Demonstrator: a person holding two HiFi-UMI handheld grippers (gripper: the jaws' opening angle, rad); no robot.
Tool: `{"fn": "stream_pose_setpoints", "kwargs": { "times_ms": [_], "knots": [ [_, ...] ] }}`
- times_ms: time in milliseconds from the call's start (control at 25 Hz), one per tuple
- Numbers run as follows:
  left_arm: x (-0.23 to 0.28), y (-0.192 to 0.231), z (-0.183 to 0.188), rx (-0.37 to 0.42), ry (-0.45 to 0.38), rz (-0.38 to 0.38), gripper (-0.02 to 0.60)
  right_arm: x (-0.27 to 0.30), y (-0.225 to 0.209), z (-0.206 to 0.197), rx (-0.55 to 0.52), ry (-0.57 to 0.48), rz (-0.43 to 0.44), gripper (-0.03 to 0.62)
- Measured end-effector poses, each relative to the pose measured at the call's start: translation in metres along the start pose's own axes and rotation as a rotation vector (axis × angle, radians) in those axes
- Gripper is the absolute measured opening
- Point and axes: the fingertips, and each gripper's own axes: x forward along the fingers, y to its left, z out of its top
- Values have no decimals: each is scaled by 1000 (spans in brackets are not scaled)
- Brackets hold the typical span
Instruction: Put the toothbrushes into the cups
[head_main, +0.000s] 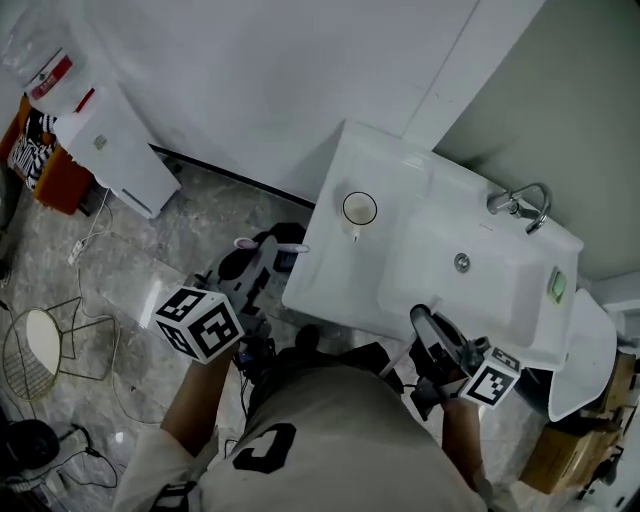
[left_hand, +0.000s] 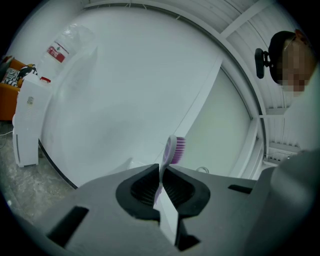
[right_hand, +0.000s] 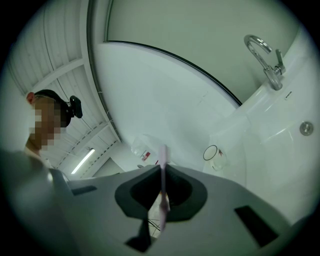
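Near the sink's (head_main: 400, 165) left edge stands a cup (head_main: 359, 208), while the left gripper (left_hand: 162, 181) clamps a purple toothbrush (left_hand: 175, 150) and the right gripper (right_hand: 162, 184) a pale toothbrush (right_hand: 163, 159), both by the handle, probably light, stiff and slippery.

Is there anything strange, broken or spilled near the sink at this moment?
Nothing looks spilled or broken. One point stands out: the left tool is shut on a purple toothbrush and the right tool on a pale toothbrush, yet only one clear cup stands on the sink counter. No second cup is visible.
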Motion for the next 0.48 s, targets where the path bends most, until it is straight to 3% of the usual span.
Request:
{"fn": "stream_pose_setpoints", "kwargs": {
  "times_ms": [280, 480],
  "knots": [
    [33, -12, 4, 17, 7, -35, 32, -1, -16, 8, 22, 2, -13, 9],
    [62, -25, 4, 49, 8, -9, 32, -3, -32, 25, 31, 9, 12, 9]
  ]
}}
